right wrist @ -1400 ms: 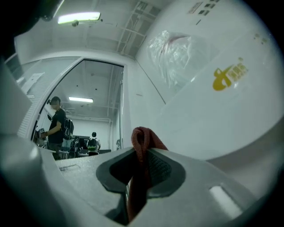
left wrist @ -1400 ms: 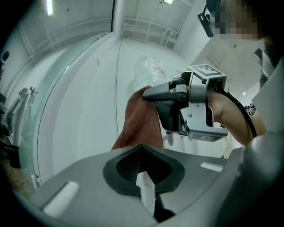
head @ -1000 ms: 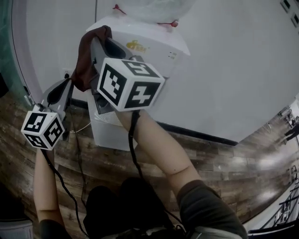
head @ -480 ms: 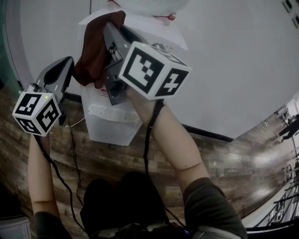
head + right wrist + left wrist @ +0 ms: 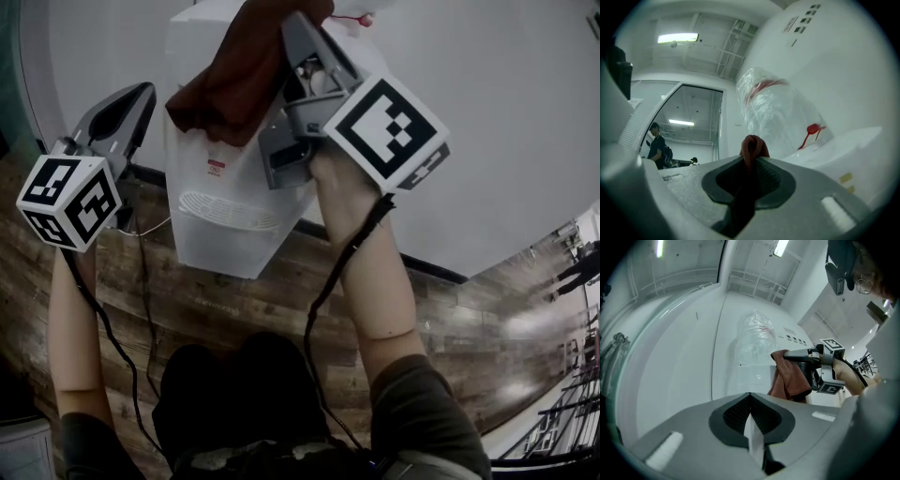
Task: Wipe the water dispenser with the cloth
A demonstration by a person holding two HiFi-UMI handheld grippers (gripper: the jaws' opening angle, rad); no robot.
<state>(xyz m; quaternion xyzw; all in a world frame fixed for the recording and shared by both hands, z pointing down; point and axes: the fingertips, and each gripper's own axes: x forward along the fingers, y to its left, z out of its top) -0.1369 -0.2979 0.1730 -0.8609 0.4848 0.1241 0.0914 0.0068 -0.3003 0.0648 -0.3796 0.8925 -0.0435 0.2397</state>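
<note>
The white water dispenser (image 5: 220,202) stands against the wall, with a plastic-wrapped bottle (image 5: 778,112) on top. My right gripper (image 5: 302,33) is shut on a dark red cloth (image 5: 234,80), which it holds at the dispenser's upper front, near the top edge. In the right gripper view the cloth (image 5: 751,146) bulges out between the jaws, in front of the bottle. My left gripper (image 5: 141,98) hangs to the left of the dispenser, shut with nothing in it. In the left gripper view the cloth (image 5: 790,380) drapes from the right gripper (image 5: 787,355) against the dispenser (image 5: 750,376).
A white wall (image 5: 487,112) with a dark skirting runs behind the dispenser, above a wood-plank floor (image 5: 450,319). Black cables (image 5: 141,281) trail down from both grippers. A grey bin (image 5: 19,450) sits at the lower left. A person (image 5: 657,143) stands far off behind glass.
My right gripper has carried the cloth up and to the right, from the dispenser's left side to its upper front. The left gripper has risen slightly.
</note>
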